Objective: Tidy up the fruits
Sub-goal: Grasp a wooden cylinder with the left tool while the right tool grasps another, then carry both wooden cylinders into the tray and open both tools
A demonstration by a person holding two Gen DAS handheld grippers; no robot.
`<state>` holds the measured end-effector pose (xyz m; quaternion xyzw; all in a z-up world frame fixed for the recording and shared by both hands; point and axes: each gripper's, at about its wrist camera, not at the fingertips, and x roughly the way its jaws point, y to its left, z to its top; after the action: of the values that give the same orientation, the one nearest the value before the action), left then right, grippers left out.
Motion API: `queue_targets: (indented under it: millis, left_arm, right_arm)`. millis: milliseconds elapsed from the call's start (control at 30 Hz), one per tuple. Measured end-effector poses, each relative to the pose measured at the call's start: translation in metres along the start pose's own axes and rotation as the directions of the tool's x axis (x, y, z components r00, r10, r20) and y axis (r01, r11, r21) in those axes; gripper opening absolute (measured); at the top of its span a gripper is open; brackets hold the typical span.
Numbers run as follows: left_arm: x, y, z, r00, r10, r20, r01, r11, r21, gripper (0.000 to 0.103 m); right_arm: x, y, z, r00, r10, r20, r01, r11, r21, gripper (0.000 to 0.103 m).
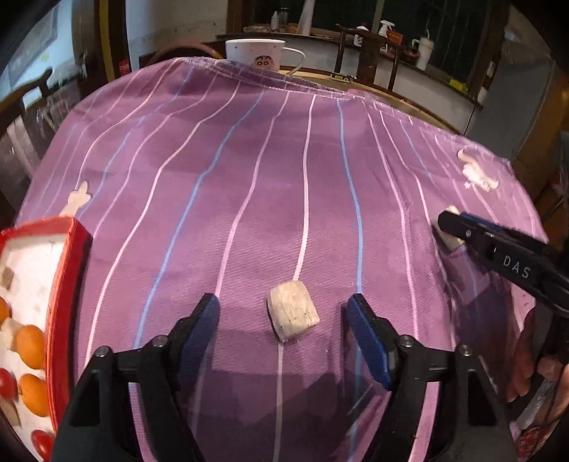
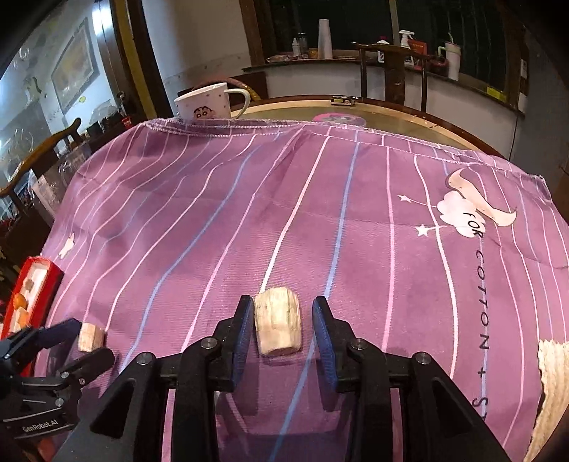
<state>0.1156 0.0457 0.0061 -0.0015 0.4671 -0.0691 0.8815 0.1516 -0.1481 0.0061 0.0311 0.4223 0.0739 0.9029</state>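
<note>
Two pale fruit chunks on purple striped cloth [image 1: 284, 177]: left gripper [image 1: 283, 314] spread around one [image 1: 293, 315], right gripper [image 2: 283, 316] unclenched around another [image 2: 277, 327].

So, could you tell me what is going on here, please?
A person holds tongs in each hand over a purple cloth. The left tongs are open around one pale chunk; the right tongs are open around another chunk. Neither is gripped yet. A red tray at left holds oranges and tomatoes.

Dim room; round wooden table [image 2: 409, 110] under purple striped cloth [image 2: 284, 213]; wooden chair [image 2: 394, 71]; dark windows [image 2: 355, 21].
</note>
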Motion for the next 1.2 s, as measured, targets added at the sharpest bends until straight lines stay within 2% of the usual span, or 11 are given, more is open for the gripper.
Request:
queue_targets:
  millis: [67,133,200,400,733,833,1000,1200]
  left_arm:
    - [0.000,-0.006,-0.002,0.998,0.056,0.022,-0.057,0.997,0.043,0.038]
    - [-0.002,-0.007,-0.003,0.998,0.048,0.032,-0.049,0.998,0.049,0.025]
    - [-0.005,-0.004,-0.004,0.999,0.042,0.029,-0.043,0.999,0.023,0.025]
    - [-0.029,0.010,-0.015,0.999,0.016,0.035,-0.014,0.999,-0.040,0.025]
    - [-0.105,0.045,-0.059,0.991,-0.007,0.132,0.024,0.991,-0.132,0.025]
    - [-0.125,0.066,-0.073,0.987,0.021,0.158,0.009,0.982,-0.187,0.025]
    - [-0.155,0.113,-0.096,0.975,0.114,0.189,-0.056,0.955,-0.290,0.025]
    - [-0.171,0.170,-0.124,0.960,0.228,0.163,-0.149,0.907,-0.394,0.025]
  right_arm:
    - [0.004,0.004,-0.003,1.000,0.008,-0.016,-0.009,1.000,-0.015,0.037]
    - [0.006,0.007,-0.006,1.000,0.000,-0.016,-0.001,1.000,-0.026,0.033]
    - [0.005,0.009,-0.008,1.000,-0.020,-0.013,0.019,0.999,-0.040,0.029]
    - [-0.012,0.009,-0.012,1.000,0.020,-0.020,-0.020,1.000,-0.008,0.029]
    - [-0.058,0.047,-0.034,0.990,0.139,-0.008,-0.139,0.990,-0.018,0.029]
    - [-0.071,0.069,-0.042,0.987,0.161,-0.010,-0.161,0.985,-0.058,0.029]
    - [-0.092,0.109,-0.053,0.979,0.204,-0.012,-0.204,0.970,-0.131,0.029]
    - [-0.102,0.167,-0.067,0.959,0.278,-0.045,-0.281,0.936,-0.212,0.029]
